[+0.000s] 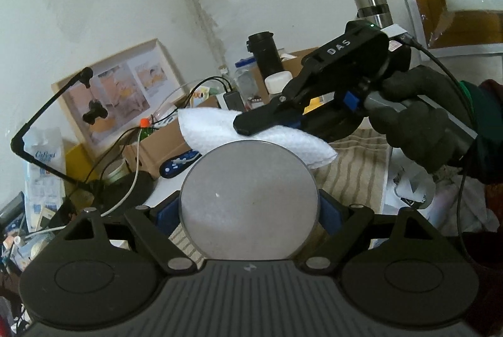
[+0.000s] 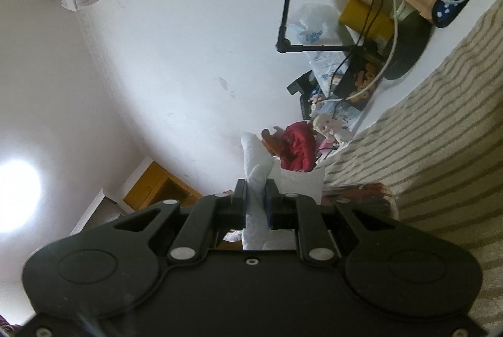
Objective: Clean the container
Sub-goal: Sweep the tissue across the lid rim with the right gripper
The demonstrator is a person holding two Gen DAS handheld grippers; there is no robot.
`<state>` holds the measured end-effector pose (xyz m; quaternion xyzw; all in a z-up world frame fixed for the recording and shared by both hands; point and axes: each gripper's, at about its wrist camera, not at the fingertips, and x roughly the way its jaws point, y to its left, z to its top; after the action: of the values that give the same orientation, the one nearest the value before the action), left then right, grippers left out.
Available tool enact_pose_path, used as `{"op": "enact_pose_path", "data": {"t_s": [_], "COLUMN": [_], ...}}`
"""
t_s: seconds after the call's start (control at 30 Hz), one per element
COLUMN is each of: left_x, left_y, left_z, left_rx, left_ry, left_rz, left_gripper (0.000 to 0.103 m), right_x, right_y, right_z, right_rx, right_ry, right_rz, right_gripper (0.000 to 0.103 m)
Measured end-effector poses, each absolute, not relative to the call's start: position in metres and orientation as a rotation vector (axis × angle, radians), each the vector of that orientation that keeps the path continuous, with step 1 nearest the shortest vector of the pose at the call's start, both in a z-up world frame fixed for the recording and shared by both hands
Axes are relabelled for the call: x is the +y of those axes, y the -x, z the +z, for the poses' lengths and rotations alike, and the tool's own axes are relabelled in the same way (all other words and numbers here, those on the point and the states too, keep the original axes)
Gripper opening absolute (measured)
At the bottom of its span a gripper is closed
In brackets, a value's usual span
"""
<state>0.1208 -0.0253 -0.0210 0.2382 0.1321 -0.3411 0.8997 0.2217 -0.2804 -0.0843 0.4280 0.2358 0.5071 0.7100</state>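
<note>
Your left gripper [image 1: 250, 205] clamps its fingers [image 1: 330, 211] on the sides of the container [image 1: 250, 198], a smooth grey metal cylinder whose flat round end faces the camera and whose long axis runs away along the fingers. Your right gripper [image 1: 242, 126], fingers pinched together on a soft, quilted white cloth [image 1: 220, 129], holds it against the container's far upper rim, above the striped fabric [image 1: 355, 167].
</note>
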Motion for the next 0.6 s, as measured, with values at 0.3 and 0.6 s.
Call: {"op": "enact_pose_path", "data": {"t_s": [0.3,0.6], "left_x": [-0.028,-0.03], "left_y": [-0.118,-0.118], "left_z": [-0.023,-0.023], "left_rx": [0.257,0.25], "left_ry": [-0.501,-0.502], "left_rz": [-0.703,-0.697], "left_gripper": [0.087,0.087], "right_x": [-0.284,-0.288], "right_y": [-0.226,-0.233], "right_z": [-0.095,-0.105], "right_rx": [0.557,0.595], "right_ry": [-0.92,-0.901], "right_rz": [1.053,1.002], "right_gripper": [0.012,0.012]}}
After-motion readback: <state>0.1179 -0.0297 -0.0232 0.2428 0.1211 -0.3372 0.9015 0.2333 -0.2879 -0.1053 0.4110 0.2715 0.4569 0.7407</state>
